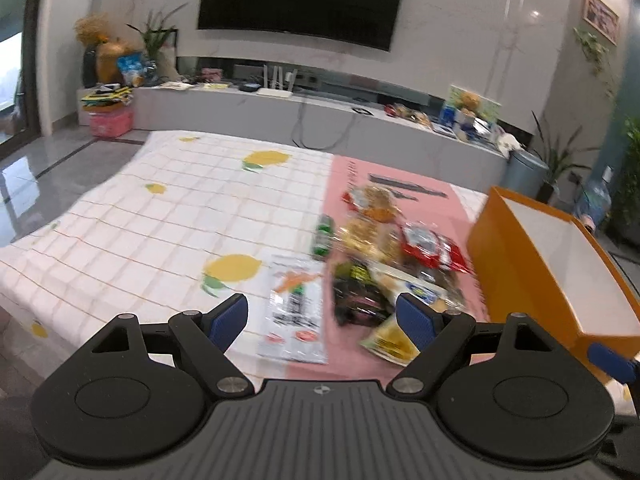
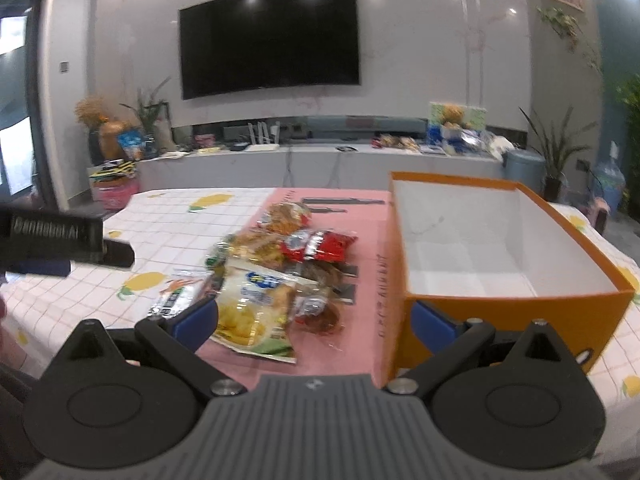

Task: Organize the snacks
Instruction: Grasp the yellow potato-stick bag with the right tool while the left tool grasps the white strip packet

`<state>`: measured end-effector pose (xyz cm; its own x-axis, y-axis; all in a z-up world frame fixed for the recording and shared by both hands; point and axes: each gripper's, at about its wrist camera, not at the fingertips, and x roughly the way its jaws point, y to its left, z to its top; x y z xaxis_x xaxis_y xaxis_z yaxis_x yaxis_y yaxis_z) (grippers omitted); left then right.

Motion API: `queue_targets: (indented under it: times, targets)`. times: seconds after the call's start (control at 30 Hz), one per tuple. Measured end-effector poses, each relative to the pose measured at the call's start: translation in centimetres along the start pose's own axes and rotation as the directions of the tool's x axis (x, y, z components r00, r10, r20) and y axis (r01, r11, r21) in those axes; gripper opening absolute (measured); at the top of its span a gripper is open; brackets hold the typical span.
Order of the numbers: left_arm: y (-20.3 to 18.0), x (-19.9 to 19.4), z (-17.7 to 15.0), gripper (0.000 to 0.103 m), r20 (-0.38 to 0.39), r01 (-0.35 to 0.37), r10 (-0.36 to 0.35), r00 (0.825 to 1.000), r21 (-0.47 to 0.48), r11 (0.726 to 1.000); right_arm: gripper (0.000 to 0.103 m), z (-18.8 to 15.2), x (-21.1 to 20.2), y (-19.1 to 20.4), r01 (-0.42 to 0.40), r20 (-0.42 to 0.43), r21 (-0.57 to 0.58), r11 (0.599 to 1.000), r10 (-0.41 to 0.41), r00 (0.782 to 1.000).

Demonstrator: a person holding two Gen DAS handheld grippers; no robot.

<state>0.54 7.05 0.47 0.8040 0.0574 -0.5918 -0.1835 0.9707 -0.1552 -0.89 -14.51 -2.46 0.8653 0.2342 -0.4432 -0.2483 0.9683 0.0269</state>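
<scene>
A pile of snack packets (image 1: 384,248) lies on a pink mat (image 1: 432,204): a red packet (image 1: 432,246), a black packet (image 1: 358,292), a yellow chip bag (image 2: 252,312) and a flat clear packet (image 1: 294,312). An open orange box (image 2: 508,240) with a white inside stands just right of the pile, with nothing in it. My left gripper (image 1: 322,318) is open above the near edge of the pile. My right gripper (image 2: 316,320) is open too, its left finger by the chip bag, its right finger in front of the box's near wall. Neither holds anything.
The table wears a white checked cloth with lemon prints (image 1: 160,216). Behind it runs a low grey TV bench (image 2: 320,160) under a wall TV (image 2: 268,40). Plants (image 2: 556,148) and a water bottle (image 2: 610,188) stand at the right. The left gripper's body (image 2: 52,240) shows at the right wrist view's left edge.
</scene>
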Motion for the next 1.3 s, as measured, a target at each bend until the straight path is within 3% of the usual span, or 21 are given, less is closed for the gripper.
queue_targets:
  times: [0.13, 0.23, 0.4, 0.47, 0.7, 0.83, 0.93, 0.97, 1.1, 1.3]
  targets:
    - [2.7, 0.5, 0.8, 0.098, -0.002, -0.032, 0.032, 0.999, -0.026, 0.999, 0.1, -0.4, 0.9, 1.8, -0.086, -0.004, -0.02, 0.996, 0.086, 0.996]
    - [4.1, 1.3, 1.4, 0.098, -0.03, -0.012, 0.01, 1.0, -0.067, 0.998, 0.1, -0.2, 2.7, 3.2, -0.16, -0.049, -0.048, 0.986, 0.157, 0.986]
    - [3.9, 2.9, 1.9, 0.098, -0.074, 0.031, -0.032, 0.997, -0.023, 0.999, 0.1, 0.5, 7.1, 3.7, -0.222, -0.128, 0.031, 0.975, 0.224, 0.966]
    - [3.5, 4.1, 2.1, 0.098, -0.11, 0.061, -0.061, 0.992, 0.002, 0.998, 0.1, 0.6, 9.2, 3.7, -0.205, -0.168, 0.065, 0.977, 0.213, 0.963]
    - [3.3, 6.4, 1.9, 0.098, -0.168, 0.03, -0.028, 0.985, 0.008, 1.0, 0.1, 0.0, 14.9, 1.7, -0.096, -0.299, 0.22, 0.971, 0.16, 0.941]
    - [3.5, 6.8, 1.8, 0.098, -0.185, 0.049, -0.055, 0.981, -0.037, 0.998, 0.1, -0.1, 16.5, 1.0, -0.082, -0.318, 0.316, 0.945, 0.186, 0.93]
    - [3.3, 7.0, 1.7, 0.098, -0.193, 0.039, -0.044, 0.98, -0.027, 0.999, 0.1, 0.2, 17.4, 1.6, -0.052, -0.32, 0.282, 0.958, 0.145, 0.936]
    - [3.3, 7.1, 1.6, 0.098, -0.197, 0.031, -0.034, 0.98, -0.019, 0.999, 0.099, 0.1, 17.5, 1.7, -0.05, -0.319, 0.273, 0.961, 0.139, 0.937]
    - [3.5, 7.3, 1.3, 0.098, -0.212, 0.008, -0.011, 0.977, -0.014, 1.0, 0.072, -0.1, 16.7, 2.0, -0.083, -0.297, 0.26, 0.962, 0.161, 0.941]
    - [3.6, 7.4, 1.4, 0.098, -0.215, 0.002, -0.004, 0.977, -0.009, 1.0, 0.061, -0.1, 15.6, 1.3, -0.129, -0.271, 0.268, 0.955, 0.203, 0.941]
